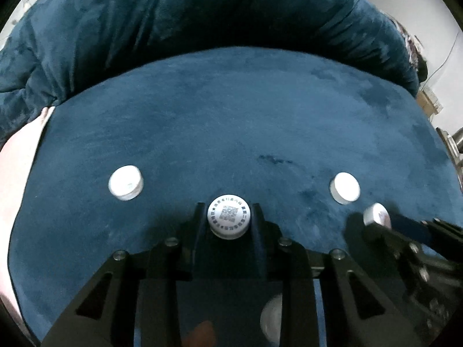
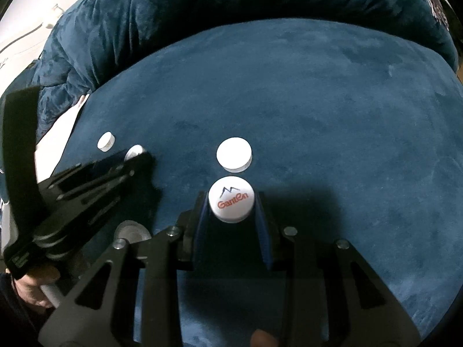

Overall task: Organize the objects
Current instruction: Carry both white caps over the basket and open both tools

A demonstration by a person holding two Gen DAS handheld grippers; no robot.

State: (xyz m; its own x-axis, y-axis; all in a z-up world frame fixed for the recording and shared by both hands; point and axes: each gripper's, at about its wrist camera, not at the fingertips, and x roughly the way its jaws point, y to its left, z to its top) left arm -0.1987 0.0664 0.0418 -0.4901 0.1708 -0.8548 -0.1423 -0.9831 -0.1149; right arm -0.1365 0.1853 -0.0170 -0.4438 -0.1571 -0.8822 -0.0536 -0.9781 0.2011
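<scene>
Several white bottle caps lie on a blue velvet cushion [image 1: 231, 115]. My left gripper [image 1: 228, 217] is shut on a white cap printed with a QR code [image 1: 229, 219], low over the cushion. A plain cap [image 1: 126, 182] lies to its left and another [image 1: 345, 188] to its right. My right gripper [image 2: 231, 202] is shut on a white cap with a red logo [image 2: 231, 202]; it also shows in the left wrist view [image 1: 376, 215]. A plain cap [image 2: 234, 154] lies just beyond it. The left gripper [image 2: 136, 154] appears at left in the right wrist view, with a further cap [image 2: 106, 141] behind it.
A rumpled blue blanket [image 1: 173, 23] is heaped along the far side of the cushion. A pale surface [image 1: 17, 173] borders the cushion on the left. A round metal object [image 2: 131, 231] sits low between the grippers. A wall and cables [image 1: 445, 57] are at the right.
</scene>
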